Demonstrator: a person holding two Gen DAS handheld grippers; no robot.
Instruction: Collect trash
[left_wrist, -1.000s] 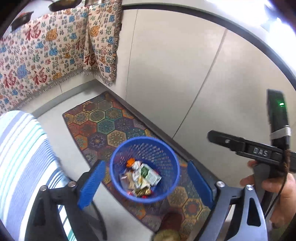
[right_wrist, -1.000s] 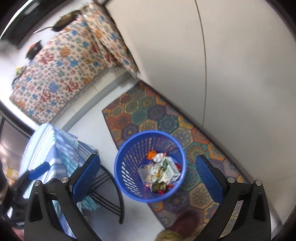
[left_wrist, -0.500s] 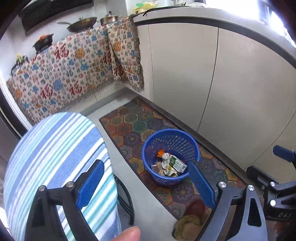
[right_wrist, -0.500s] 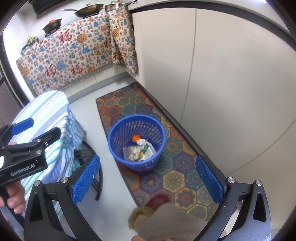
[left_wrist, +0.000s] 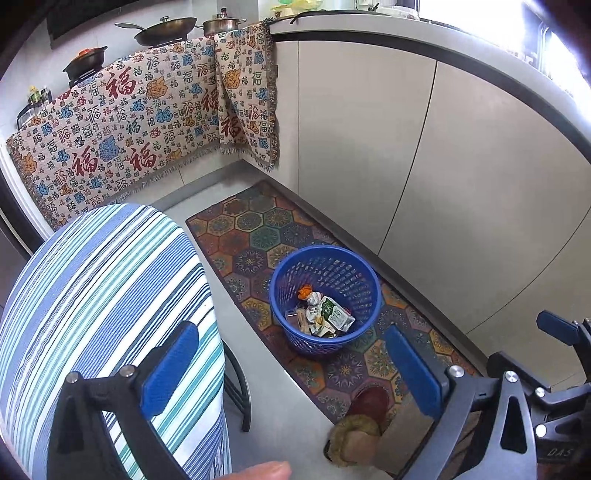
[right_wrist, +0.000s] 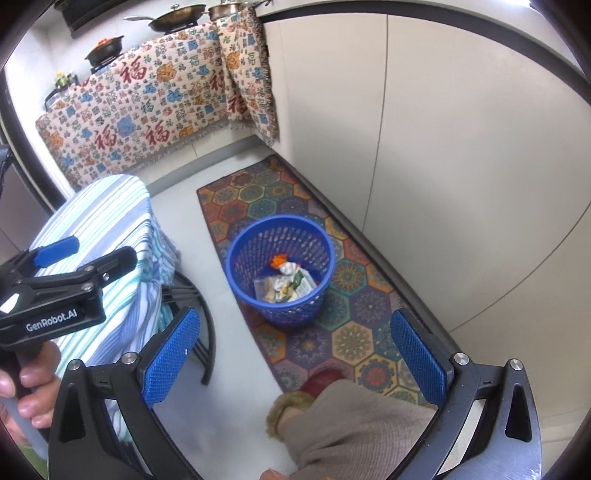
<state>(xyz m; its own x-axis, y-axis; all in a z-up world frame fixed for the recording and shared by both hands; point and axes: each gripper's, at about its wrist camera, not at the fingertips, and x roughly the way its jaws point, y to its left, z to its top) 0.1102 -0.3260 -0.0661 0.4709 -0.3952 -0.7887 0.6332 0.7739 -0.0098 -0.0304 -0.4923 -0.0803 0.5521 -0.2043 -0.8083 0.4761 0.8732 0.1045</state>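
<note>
A blue mesh waste basket stands on a patterned floor mat; it also shows in the right wrist view. Crumpled wrappers and a green-and-white carton lie inside it, and they show in the right wrist view too. My left gripper is open and empty, high above the floor, near the basket. My right gripper is open and empty, also well above the basket. The left gripper's body shows at the left of the right wrist view.
A stool with a striped cloth stands left of the basket. White cabinet doors run along the right. A patterned cloth hangs over the counter, with pans above. The person's slippered foot rests on the mat.
Both grippers have risen and pulled back from the basket, which now looks smaller and farther. More of the kitchen and stool has come into view. Both stay open.
</note>
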